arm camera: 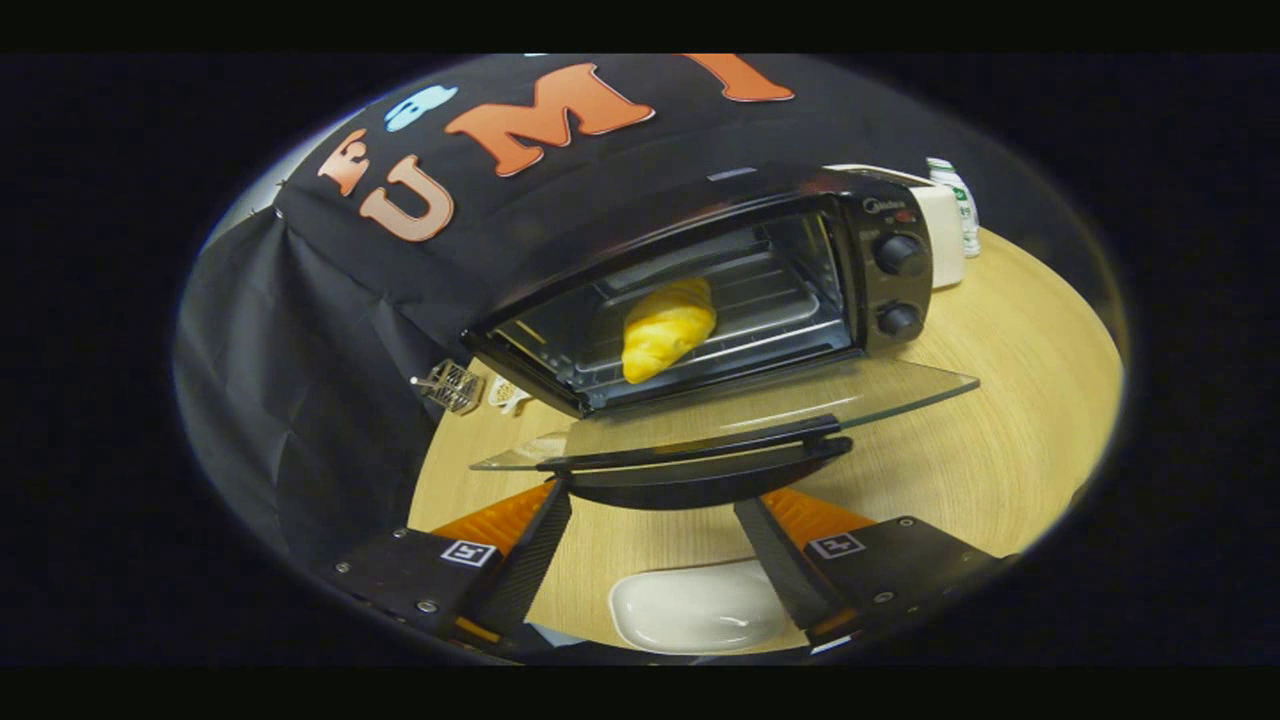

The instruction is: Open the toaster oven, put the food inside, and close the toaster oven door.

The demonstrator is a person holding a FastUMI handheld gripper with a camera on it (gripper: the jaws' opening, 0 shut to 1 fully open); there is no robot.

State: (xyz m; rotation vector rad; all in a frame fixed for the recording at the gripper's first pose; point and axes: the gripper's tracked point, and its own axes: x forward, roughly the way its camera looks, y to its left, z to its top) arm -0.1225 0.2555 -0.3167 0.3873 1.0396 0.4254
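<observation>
The toaster oven [720, 290] stands on a round wooden table [1000, 420], tilted in the view because the gripper [650, 495] is rolled to one side, so that the table and the oven slope together. Its glass door [760, 410] is folded down flat and open, reaching out toward the camera, with the dark handle bar [700, 465] along its near edge. Inside the open cavity a yellow, croissant-like piece of food [667, 328] lies on the wire rack [760, 300], roughly in the middle of the chamber. Two control knobs [900, 285] sit one above the other on the oven's front panel beside the opening.

The gripper comes in low, just below and in front of the door's handle. Its two fingers [530, 550] are spread wide apart, with the handle bar lying across the gap just at or ahead of their tips; whether either tip actually touches the handle is hard to judge from this angle, and nothing is clamped between them.

Under the gripper, between the finger bases, a white dish [700, 605] rests on the table, bare on top. Behind the oven there is a white box-like appliance [940, 230] and a small bottle [962, 205] just beside it. Next to the oven's other end, near the cloth wall, stands a small wire basket [452, 385].
</observation>
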